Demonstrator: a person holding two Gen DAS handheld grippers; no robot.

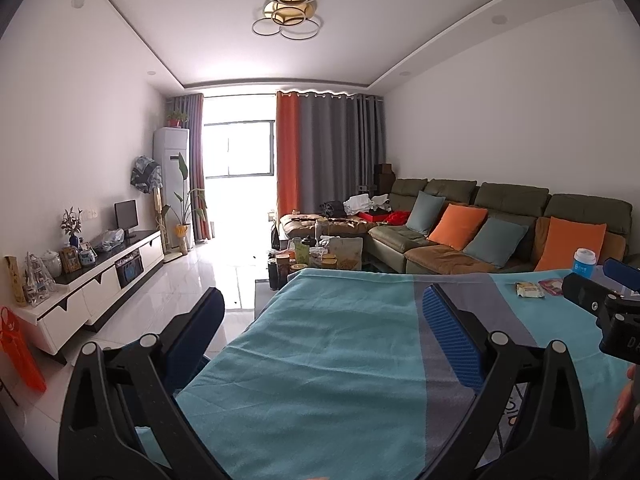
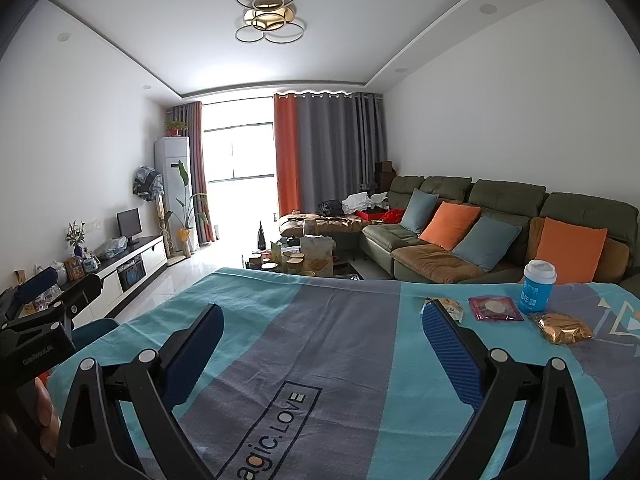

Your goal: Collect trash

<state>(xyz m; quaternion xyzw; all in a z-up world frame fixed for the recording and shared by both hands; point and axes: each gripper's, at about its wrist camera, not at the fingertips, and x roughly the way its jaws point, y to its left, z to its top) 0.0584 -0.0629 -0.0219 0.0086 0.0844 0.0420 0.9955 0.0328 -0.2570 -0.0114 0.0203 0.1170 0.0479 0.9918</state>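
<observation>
Trash items lay grouped at the far right of the teal-and-grey cloth-covered counter (image 2: 328,344): crinkled gold foil wrapper (image 2: 563,327), flat red sachet (image 2: 495,308), pale snack packet (image 2: 448,305), beside a blue paper cup with white lid (image 2: 537,286). Left gripper (image 1: 324,312) and right gripper (image 2: 322,330) hovered above the cloth, jaws spread wide, holding nothing.
</observation>
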